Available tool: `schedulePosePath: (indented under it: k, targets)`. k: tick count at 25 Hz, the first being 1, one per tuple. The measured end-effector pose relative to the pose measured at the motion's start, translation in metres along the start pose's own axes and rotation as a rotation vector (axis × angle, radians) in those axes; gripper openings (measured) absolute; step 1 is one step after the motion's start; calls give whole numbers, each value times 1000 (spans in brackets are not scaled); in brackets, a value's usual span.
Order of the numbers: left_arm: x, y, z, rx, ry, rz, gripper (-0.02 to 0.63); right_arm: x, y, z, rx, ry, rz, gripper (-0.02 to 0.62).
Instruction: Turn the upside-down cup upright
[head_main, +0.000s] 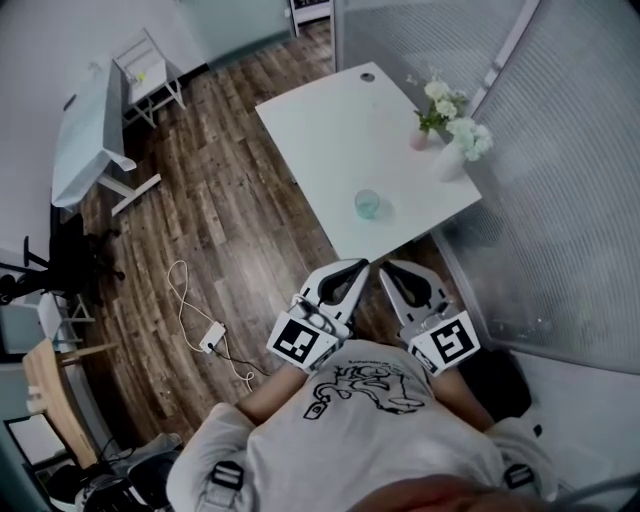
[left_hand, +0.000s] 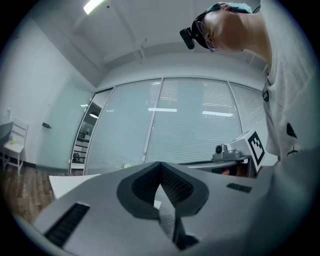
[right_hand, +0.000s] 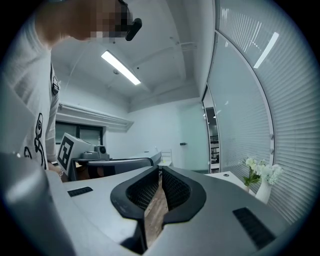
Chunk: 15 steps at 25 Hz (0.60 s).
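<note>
A small clear greenish cup (head_main: 367, 204) stands on the white table (head_main: 340, 130) near its front edge; I cannot tell which way up it is. Both grippers are held side by side in front of the person's chest, short of the table. My left gripper (head_main: 362, 264) is shut with nothing in it, its jaws meeting at the tip (left_hand: 160, 164). Beside it my right gripper (head_main: 385, 266) is shut too, also empty (right_hand: 160, 169). The cup is out of sight in both gripper views.
A white vase with pale flowers (head_main: 452, 152) and a small pink pot (head_main: 421, 137) stand at the table's right side beside a frosted glass wall. On the wood floor lie a white cable and power adapter (head_main: 211, 336). A second white table (head_main: 88, 135) and chair (head_main: 148, 72) are far left.
</note>
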<state>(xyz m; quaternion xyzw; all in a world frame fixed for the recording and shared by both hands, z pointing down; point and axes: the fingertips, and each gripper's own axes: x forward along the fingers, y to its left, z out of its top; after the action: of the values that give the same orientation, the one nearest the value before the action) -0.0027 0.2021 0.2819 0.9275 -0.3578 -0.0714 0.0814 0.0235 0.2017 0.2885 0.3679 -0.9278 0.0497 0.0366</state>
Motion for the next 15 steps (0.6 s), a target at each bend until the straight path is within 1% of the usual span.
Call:
schedulePosePath:
  k: [5, 15]
  targets:
    - [5, 22, -1, -11, 6, -4, 3, 22, -6, 0, -5, 7, 0, 44]
    - [21, 52, 2, -7, 21, -20, 3, 51, -23, -5, 31, 14, -20, 44]
